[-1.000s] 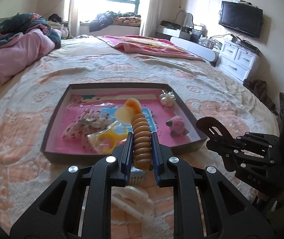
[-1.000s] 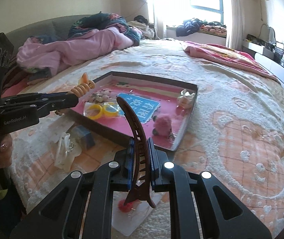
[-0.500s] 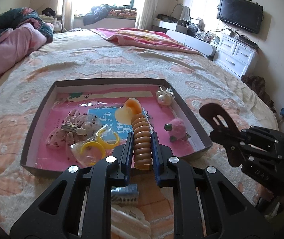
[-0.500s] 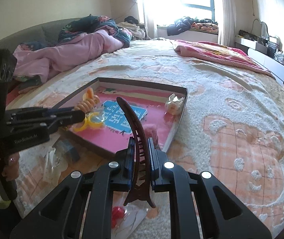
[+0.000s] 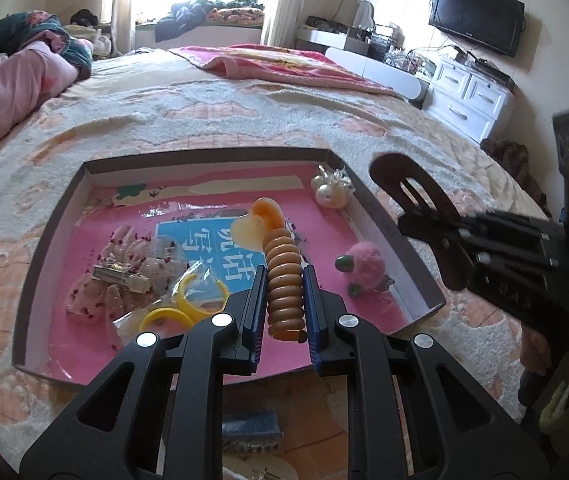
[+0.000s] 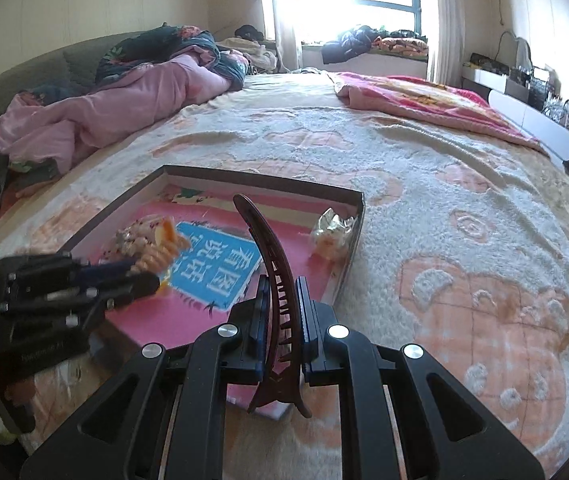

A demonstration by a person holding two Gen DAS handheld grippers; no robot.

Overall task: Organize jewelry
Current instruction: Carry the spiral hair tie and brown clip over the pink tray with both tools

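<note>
A tray (image 5: 380, 216) lies on a fleecy bed (image 6: 464, 208) in a sunlit bedroom, with a TV (image 5: 476, 22) on the wall. The left gripper (image 5: 284, 300) clamps an orange coil (image 5: 282, 276) over the tray's near edge; the right gripper (image 6: 282, 312) pinches a brown clip (image 6: 272, 264) over its near-right corner.

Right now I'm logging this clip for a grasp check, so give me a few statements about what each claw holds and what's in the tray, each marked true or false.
1. The left claw is shut on the orange spiral hair tie. True.
2. The right claw is open and holds nothing. False: it grips the brown hair clip.
3. A pink pom-pom lies inside the tray. True.
4. The tray stands on a wooden desk. False: it rests on the bedspread.
5. The yellow rings lie in the tray. True.
</note>
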